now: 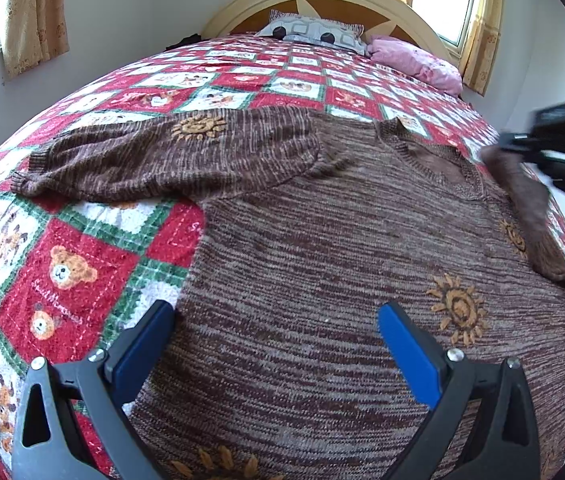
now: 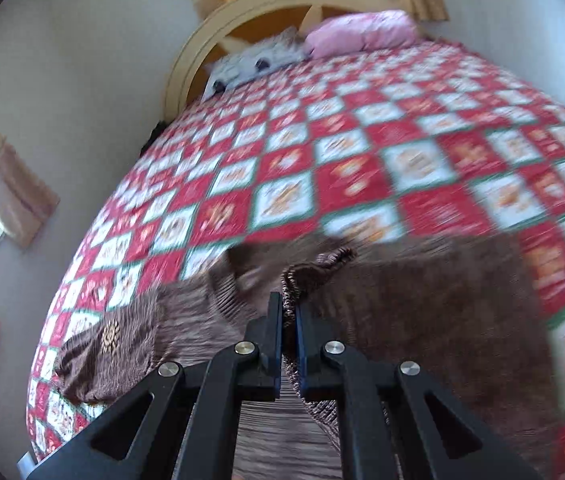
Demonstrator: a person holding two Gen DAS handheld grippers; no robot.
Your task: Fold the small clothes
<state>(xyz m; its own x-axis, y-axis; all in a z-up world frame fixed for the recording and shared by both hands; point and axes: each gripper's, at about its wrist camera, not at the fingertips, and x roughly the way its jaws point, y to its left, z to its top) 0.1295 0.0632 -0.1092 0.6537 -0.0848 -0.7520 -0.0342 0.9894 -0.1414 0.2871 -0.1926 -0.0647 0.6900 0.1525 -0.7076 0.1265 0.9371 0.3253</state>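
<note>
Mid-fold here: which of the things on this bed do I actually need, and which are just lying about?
In the job:
- brown sweater
- its sleeve, pinched in the right tongs
- left tongs, open above the sweater

Lying about:
- pink pillow
- grey patterned pillow
- bear quilt, only the work surface

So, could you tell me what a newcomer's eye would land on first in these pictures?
First, the brown knitted sweater with orange sunflowers, spread across the red, white and green teddy-bear quilt. Next, the right gripper, shut on a sleeve, lifted above the sweater; the left gripper hovers open over its lower part.
</note>
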